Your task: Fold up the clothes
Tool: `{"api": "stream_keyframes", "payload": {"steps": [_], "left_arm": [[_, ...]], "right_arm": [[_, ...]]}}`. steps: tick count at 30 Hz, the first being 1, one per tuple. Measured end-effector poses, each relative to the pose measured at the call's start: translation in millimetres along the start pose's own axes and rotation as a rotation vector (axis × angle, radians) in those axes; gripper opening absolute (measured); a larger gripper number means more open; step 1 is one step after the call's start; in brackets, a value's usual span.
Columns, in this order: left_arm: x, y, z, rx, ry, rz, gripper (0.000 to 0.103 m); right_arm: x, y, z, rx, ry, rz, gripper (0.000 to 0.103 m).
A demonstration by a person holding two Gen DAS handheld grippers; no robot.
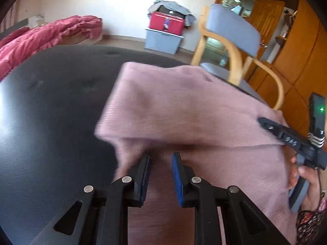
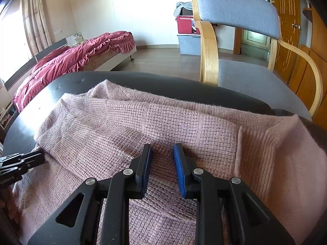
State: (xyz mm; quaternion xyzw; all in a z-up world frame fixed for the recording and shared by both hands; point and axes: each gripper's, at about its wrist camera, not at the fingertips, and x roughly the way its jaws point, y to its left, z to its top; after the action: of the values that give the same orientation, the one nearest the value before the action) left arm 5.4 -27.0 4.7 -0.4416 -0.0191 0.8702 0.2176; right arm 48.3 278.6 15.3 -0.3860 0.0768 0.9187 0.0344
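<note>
Both claws, left claw (image 1: 161, 158) and right claw (image 2: 162, 150), are held part-open with nothing pinched, over the pink knit sweater (image 2: 163, 122) spread on the dark bench (image 1: 51, 112); mid-fold probably, so a fresh edge grab is needed next.

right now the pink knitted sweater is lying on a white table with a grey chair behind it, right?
Not quite: the table is black, not white, as the right wrist view shows. The rest holds: the pink knitted sweater lies on it, and a grey chair with a wooden frame stands behind it.
</note>
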Motion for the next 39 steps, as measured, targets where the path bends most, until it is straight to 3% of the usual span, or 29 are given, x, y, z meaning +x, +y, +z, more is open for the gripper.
{"api": "stream_keyframes", "payload": {"steps": [5, 7, 10, 15, 18, 21, 26, 27, 31, 32, 33, 35, 39], "left_arm": [[-12, 30, -9, -0.084, -0.016, -0.03, 0.021], [-15, 34, -12, -0.092, -0.006, 0.03, 0.023], [-21, 28, -6, -0.102, 0.015, 0.056, 0.023], [-29, 1, 8, -0.083, -0.069, 0.0, 0.024], [-4, -16, 7, 0.002, -0.004, 0.05, 0.024], [3, -20, -2, 0.084, 0.006, 0.066, 0.024], [-16, -21, -27, 0.266, 0.017, 0.127, 0.025], [-20, -21, -32, 0.302, 0.019, 0.14, 0.031], [-32, -33, -60, 0.597, -0.064, 0.277, 0.032], [-34, -35, -60, 0.613, -0.069, 0.296, 0.032], [-36, -36, -58, 0.613, -0.071, 0.309, 0.032], [-46, -39, -41, 0.515, -0.119, 0.274, 0.031], [-66, -54, -6, 0.294, -0.241, 0.114, 0.031]], "right_arm": [[1, 0, 0, -0.002, 0.0, 0.0, 0.025], [1, 0, 1, -0.003, 0.0, -0.002, 0.025], [1, 1, 1, -0.006, 0.0, -0.006, 0.025], [1, 2, 0, -0.006, 0.0, -0.007, 0.025], [1, 1, 0, -0.002, -0.001, -0.003, 0.025], [1, 0, 0, 0.001, -0.001, 0.001, 0.025], [2, 0, 0, 0.003, -0.001, 0.003, 0.025], [2, 0, 0, 0.003, 0.0, 0.003, 0.025], [2, 0, 0, 0.001, 0.0, 0.0, 0.025], [2, 0, 0, -0.001, 0.0, -0.001, 0.025], [2, 0, 0, -0.002, 0.0, -0.002, 0.025], [2, 0, 0, -0.004, 0.0, -0.004, 0.025], [2, 1, 0, -0.003, 0.0, -0.002, 0.025]]}}
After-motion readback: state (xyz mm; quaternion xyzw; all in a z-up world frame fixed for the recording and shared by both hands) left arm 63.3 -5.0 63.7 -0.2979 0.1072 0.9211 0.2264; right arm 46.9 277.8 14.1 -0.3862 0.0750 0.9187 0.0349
